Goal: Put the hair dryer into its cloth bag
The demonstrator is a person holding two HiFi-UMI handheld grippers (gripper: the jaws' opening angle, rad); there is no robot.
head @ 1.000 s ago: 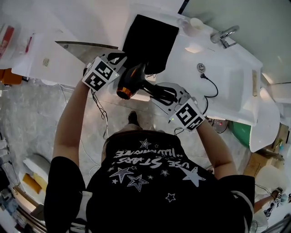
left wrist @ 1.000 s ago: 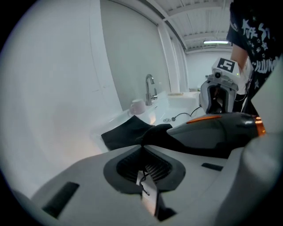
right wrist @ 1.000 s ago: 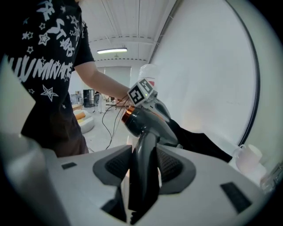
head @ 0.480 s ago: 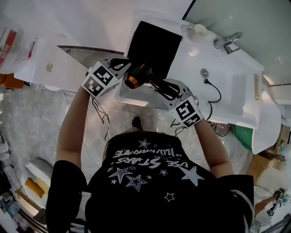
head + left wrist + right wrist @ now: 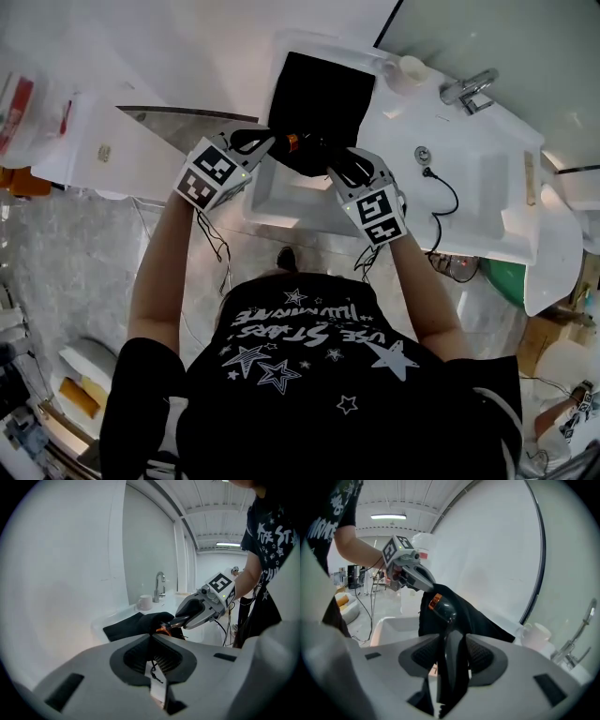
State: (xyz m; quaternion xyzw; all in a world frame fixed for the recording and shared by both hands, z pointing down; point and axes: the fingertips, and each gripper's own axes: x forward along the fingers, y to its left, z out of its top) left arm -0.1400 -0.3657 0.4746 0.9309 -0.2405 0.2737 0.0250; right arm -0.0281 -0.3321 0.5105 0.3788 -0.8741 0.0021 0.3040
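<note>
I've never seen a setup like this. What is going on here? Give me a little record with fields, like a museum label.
Who: a person with a tool in each hand
Left tool: shut on the mouth edge of the black cloth bag
Right tool: shut on the handle of the hair dryer
Hair dryer: orange-ringed nose at the bag's mouth; how far in cannot be told
Place: white washbasin counter with faucet and cup
</note>
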